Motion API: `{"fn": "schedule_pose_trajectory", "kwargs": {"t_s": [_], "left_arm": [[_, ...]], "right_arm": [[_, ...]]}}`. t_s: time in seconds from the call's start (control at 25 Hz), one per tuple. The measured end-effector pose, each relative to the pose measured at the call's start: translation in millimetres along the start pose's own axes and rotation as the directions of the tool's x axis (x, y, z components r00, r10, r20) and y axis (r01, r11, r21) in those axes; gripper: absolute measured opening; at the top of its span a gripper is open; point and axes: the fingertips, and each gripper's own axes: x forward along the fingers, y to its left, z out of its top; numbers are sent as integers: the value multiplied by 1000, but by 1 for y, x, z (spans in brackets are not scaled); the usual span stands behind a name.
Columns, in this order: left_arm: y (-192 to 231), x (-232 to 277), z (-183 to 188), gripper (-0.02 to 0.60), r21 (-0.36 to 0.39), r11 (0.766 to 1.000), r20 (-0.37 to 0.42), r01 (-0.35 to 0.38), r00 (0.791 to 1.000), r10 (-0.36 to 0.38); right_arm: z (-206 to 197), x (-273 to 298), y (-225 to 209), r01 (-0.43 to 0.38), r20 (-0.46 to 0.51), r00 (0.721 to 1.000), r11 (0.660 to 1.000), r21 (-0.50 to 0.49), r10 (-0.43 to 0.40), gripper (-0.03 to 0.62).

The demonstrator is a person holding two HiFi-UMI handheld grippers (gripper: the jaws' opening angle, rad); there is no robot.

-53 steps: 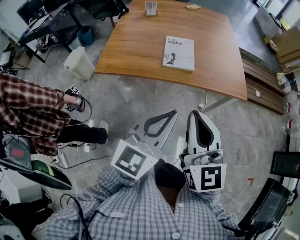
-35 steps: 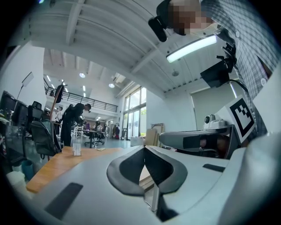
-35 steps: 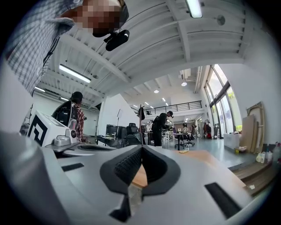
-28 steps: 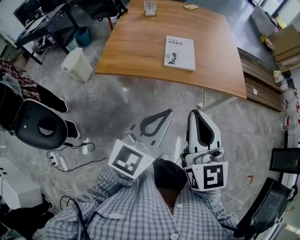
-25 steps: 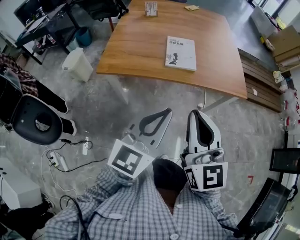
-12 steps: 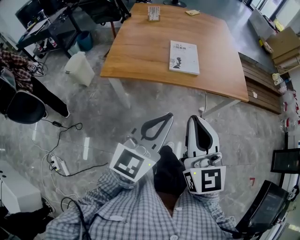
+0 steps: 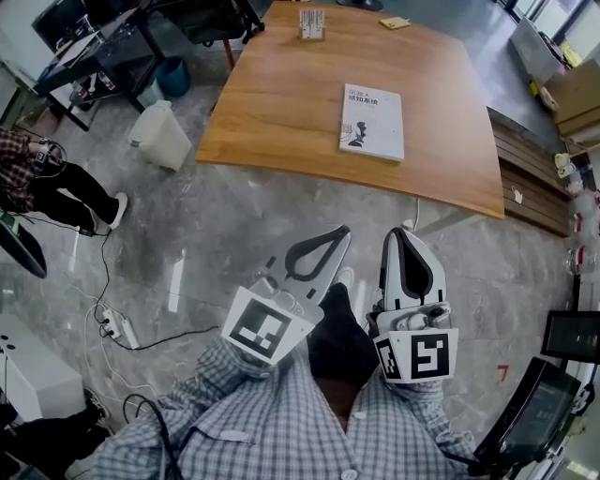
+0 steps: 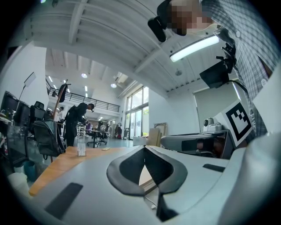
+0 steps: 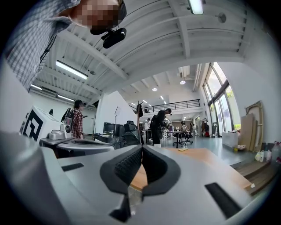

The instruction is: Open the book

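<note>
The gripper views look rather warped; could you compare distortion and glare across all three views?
Left gripper view: dark fisheye rim, long ceiling strip light blown out. Right gripper view: same round vignette, tall windows bright. Head view: milder bending, white book sharp on the brown wooden table.

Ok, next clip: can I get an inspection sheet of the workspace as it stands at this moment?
Surface: wooden table, ahead of the person.
Job's things: book, closed, lying flat on the table with its cover up.
Clutter: clear holder and yellow pad at the table's far edge.
Grippers: left gripper and right gripper both shut, nothing between the jaws, over the floor short of the table.
Cables: power strip with leads trailing on the floor at left.
Surroundings: white bin beside the table, person in a plaid shirt at far left, monitor at lower right.
</note>
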Motion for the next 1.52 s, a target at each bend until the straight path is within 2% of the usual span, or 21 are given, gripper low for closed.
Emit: {"fn": "schedule_pose_trajectory", "kwargs": {"t_s": [0.6,0.76,0.92,1.28,1.52], "left_arm": [[67,175,-18,0,-27,997,-57,-67,996,65],[81,206,-24,0,-42,993,-77,-108,991,105],[91,225,-29,0,-43,989,-98,-140,986,135],[105,246,-43,0,-66,986,-138,-150,980,140],[137,261,-60,0,-96,984,-169,-149,977,132]], "right_arm": [[-16,123,-151,-57,-46,997,998,34,58,20],[-22,141,-181,-68,-71,995,997,-47,64,20],[-27,152,-198,-93,-89,992,991,-98,85,20],[-40,172,-216,-100,-112,989,994,-53,94,20],[-56,206,-218,-98,-153,984,995,-34,92,20]]}}
